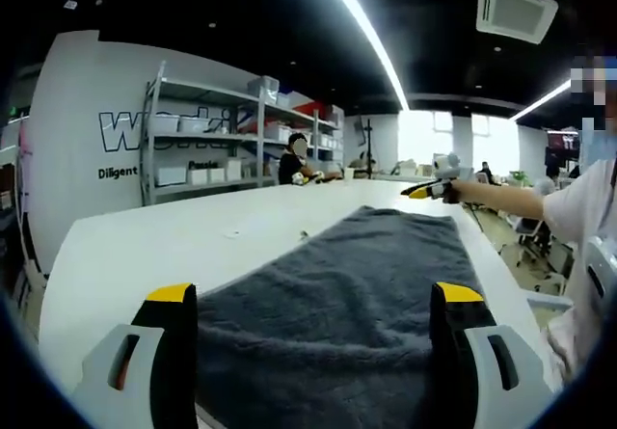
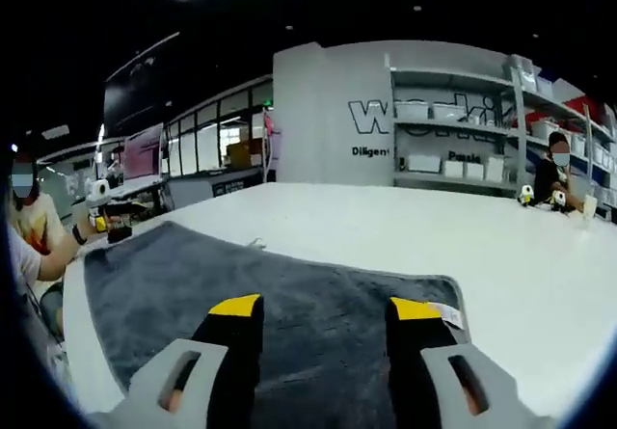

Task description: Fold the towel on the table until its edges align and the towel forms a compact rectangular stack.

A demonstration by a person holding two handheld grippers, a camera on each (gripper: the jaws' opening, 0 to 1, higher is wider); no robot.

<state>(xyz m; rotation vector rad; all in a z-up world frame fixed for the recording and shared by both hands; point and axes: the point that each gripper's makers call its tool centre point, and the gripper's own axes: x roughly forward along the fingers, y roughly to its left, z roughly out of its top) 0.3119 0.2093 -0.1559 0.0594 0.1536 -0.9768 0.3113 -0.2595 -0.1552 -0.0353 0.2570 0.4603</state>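
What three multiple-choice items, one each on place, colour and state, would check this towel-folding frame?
1. Where does the towel lie?
A. Spread flat on the white table
B. On a shelf
C. On the floor

2. What colour is the towel?
A. White
B. Dark grey
C. Red

3. How do the jaws of the left gripper and the right gripper stand?
A. Both shut on the towel
B. One shut, one open
C. Both open, with towel showing between them

Answers:
1 A, the cloth lies unfolded across the tabletop in both gripper views.
2 B, its pile is dark grey against the white surface.
3 C, in each view the yellow-tipped jaws stand well apart over the towel, pinching no cloth.
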